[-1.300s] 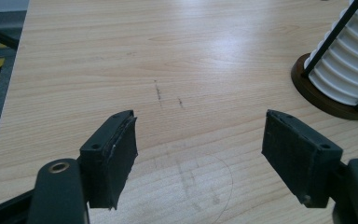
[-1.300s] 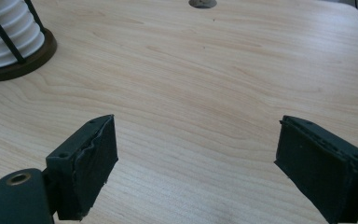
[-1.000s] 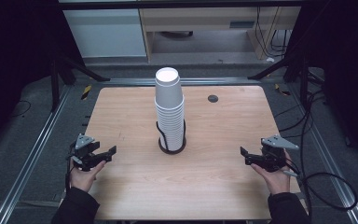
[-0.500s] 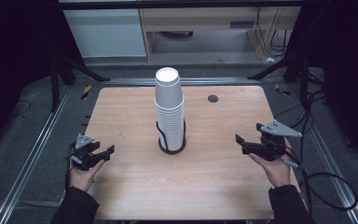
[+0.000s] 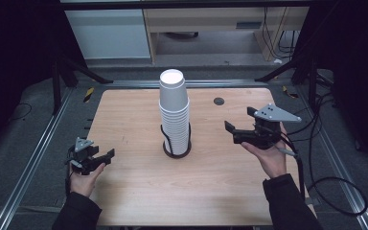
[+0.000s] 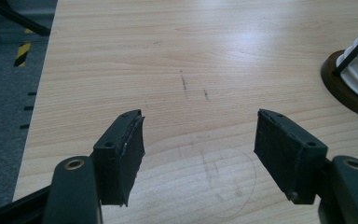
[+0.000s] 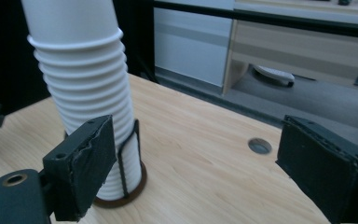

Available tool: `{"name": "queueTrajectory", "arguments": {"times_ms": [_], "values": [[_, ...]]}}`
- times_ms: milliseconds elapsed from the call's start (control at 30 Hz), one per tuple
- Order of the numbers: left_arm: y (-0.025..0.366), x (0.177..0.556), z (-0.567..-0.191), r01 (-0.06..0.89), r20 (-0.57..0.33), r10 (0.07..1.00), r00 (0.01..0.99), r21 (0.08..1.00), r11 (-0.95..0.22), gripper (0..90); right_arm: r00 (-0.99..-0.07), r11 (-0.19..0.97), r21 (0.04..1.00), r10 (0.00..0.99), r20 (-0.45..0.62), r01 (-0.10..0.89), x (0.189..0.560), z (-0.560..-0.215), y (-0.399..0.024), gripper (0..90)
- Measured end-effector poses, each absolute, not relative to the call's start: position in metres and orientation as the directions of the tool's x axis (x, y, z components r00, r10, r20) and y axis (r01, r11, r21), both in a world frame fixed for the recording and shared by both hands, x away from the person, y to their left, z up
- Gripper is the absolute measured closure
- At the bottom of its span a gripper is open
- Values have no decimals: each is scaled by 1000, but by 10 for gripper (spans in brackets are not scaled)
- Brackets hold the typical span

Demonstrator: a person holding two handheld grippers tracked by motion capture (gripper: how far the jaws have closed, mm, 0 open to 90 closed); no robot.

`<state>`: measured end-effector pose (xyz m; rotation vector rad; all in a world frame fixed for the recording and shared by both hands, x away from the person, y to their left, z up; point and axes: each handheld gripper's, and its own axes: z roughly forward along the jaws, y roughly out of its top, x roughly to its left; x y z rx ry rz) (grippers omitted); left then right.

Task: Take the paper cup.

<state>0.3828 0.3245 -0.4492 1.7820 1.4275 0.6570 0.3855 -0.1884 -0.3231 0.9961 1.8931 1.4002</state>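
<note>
Paper cups [image 5: 174, 112] are being faced by the right gripper [image 5: 239, 120], which is being held raised above the table [image 5: 124, 110] just right of the stack. Its jaws have just been opening slightly, with nothing between them. The left gripper [image 5: 104, 156] is being kept low near the table's left edge, jaws apart and empty. The white stack is being held upright at mid-table in a black wire holder [image 5: 176, 152] with a round base. A dark cable hole [image 5: 219, 101] is lying beyond it.

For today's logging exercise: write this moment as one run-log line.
left gripper: jaws open, empty | right gripper: jaws open, empty | tall stack of white paper cups: upright mid-table in black wire holder
</note>
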Motion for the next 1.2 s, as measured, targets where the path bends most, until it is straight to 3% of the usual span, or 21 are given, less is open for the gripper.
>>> {"name": "queueTrajectory", "arguments": {"times_ms": [567,1200], "values": [[321,384,-450,586,-78,953,292,802,-114,313,-643,99,985,766,14,140,406,-286,-123,101],[318,385,-451,585,-66,945,319,798,-142,301,-687,122,983,727,4,134,434,-287,-55,83]]}}
